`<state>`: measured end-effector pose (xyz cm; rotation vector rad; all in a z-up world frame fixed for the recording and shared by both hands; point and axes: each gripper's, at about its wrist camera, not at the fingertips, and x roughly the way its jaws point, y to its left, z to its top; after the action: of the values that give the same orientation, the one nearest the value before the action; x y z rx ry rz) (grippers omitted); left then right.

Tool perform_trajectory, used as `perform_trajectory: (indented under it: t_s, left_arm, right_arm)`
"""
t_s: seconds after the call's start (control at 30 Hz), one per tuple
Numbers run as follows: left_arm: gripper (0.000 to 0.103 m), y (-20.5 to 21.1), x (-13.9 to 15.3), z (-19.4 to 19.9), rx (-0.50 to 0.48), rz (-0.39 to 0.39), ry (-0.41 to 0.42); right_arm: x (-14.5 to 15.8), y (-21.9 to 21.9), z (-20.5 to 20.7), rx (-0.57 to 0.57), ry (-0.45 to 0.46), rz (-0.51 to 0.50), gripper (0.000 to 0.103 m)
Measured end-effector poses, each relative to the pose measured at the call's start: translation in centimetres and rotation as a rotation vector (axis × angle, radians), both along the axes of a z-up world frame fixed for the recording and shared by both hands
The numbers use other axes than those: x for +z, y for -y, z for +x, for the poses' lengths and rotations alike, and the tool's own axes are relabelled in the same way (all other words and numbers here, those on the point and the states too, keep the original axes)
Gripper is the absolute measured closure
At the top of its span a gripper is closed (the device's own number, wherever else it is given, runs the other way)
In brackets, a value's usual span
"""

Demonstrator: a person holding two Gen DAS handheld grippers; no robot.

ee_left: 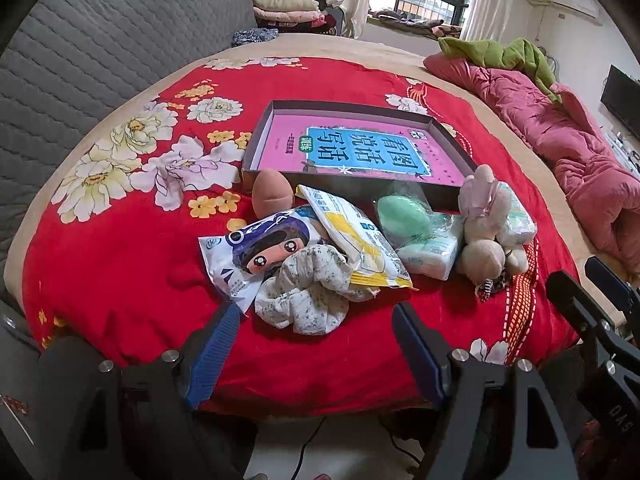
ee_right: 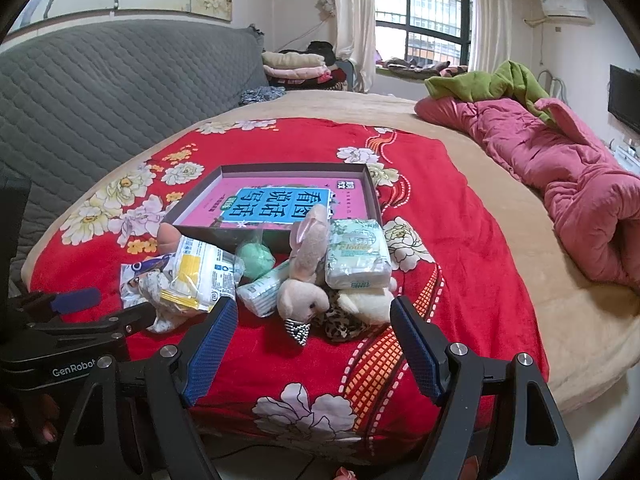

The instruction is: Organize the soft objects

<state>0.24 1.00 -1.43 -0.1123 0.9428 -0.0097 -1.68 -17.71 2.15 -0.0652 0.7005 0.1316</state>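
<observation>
A pile of soft things lies on the red floral blanket [ee_left: 120, 272] in front of a shallow box [ee_left: 352, 148] with a pink and blue bottom. In the left wrist view: a floral cloth [ee_left: 308, 292], a cartoon packet [ee_left: 248, 256], a yellow-white packet [ee_left: 356, 240], a brown plush [ee_left: 272, 194], a green ball in plastic [ee_left: 402, 216], tissue packs [ee_left: 432, 252] and a plush rabbit [ee_left: 484, 224]. My left gripper [ee_left: 316, 344] is open and empty, just short of the cloth. My right gripper [ee_right: 312, 336] is open and empty, just short of the rabbit [ee_right: 306, 280] and a tissue pack [ee_right: 358, 252].
A grey quilted headboard [ee_left: 80, 64] rises at the left. A pink quilt [ee_right: 560, 168] with a green blanket [ee_right: 492, 84] lies at the right on the beige sheet. Folded clothes [ee_right: 296, 66] are stacked at the back by the window. The bed's front edge is just under both grippers.
</observation>
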Motion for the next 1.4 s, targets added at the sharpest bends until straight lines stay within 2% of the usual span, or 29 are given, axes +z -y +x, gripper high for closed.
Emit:
perform_trajectory:
  t_s: [0.37,0.77,0.93,1.13,1.23,1.27,1.4]
  left_arm:
    - [0.025,-1.3,-1.7,0.6,0.028,-0.031,-0.057]
    - [0.025,-0.8,-2.5,1.2,0.001,-0.027,-0.066]
    - [0.027,-1.3,-3.1,2.0,0.006,-0.049,-0.081]
    - [0.034,-2.1,-3.7,2.7,-0.001,-0.076,-0.092]
    - [0.042,-2.1,-4.0,2.9,-0.009,-0.095,-0.100]
    - [0.048,-2.1,-4.1,3.0,-0.014,-0.103,-0.101]
    - [0.057,-1.9,-4.3,3.2,-0.030,-0.136,-0.113]
  right_arm:
    - [-0.4,0.3,0.3,-0.003,-0.012,0.006,0.023]
    - [-1.0,1.0,0.9,-0.024,-0.019,0.012,0.023]
    - [-1.3,1.7,1.7,-0.047,-0.021,0.011,0.023]
    - [-1.8,3.0,3.2,-0.091,-0.030,0.002,0.023]
    - [-2.2,3.4,3.8,-0.103,-0.036,0.002,0.023]
    - [-2.3,3.5,4.0,-0.107,-0.038,0.000,0.023]
    - [-2.5,3.8,4.6,-0.111,-0.039,0.008,0.023]
